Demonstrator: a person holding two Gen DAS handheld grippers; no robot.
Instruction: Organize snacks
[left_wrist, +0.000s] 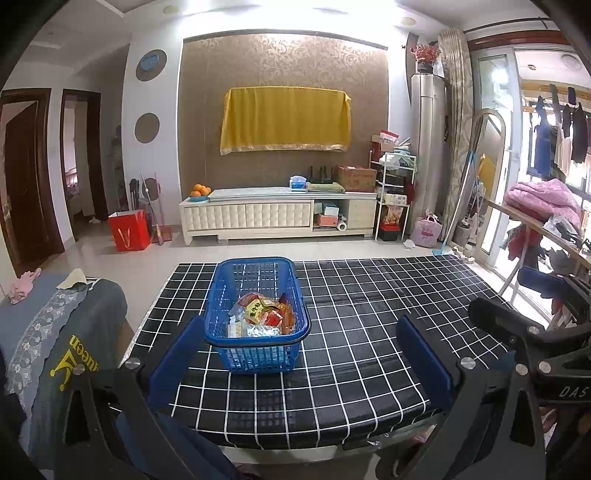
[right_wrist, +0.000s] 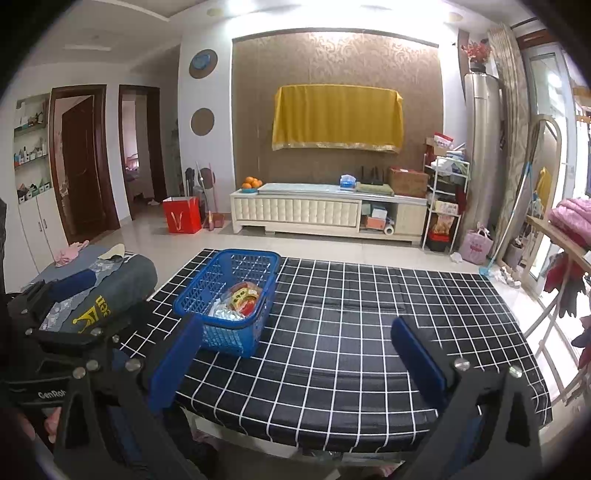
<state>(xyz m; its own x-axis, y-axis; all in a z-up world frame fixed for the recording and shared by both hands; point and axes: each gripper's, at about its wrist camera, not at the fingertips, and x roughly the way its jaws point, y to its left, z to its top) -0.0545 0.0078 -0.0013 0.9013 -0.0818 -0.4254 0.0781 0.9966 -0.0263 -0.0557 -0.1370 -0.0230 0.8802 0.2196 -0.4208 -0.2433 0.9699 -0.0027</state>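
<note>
A worktop (left_wrist: 369, 332) covered in a black cloth with a white grid fills the lower half of both views. On its left part stands a blue plastic basket (left_wrist: 256, 314), upright, with lattice walls and a handle folded down along its near rim. Inside the basket lies a heap of snacks (left_wrist: 262, 315): red and yellow wrappers on top, a silver foil packet nearer the front; the printing is too small to read.

The left gripper (left_wrist: 299, 354) is held low at the worktop's near edge, its blue fingers (left_wrist: 177, 360) spread wide with nothing between them. The basket sits just beyond and between them, slightly left of centre.

The right gripper (right_wrist: 295, 358) is also at the near edge, its fingers (right_wrist: 419, 360) likewise spread wide and empty. From here the basket lies ahead to the left, just past the left finger, possibly not touching it.

Left of the worktop, a grey garment (left_wrist: 74, 332) with yellow print is draped over a seat.
</note>
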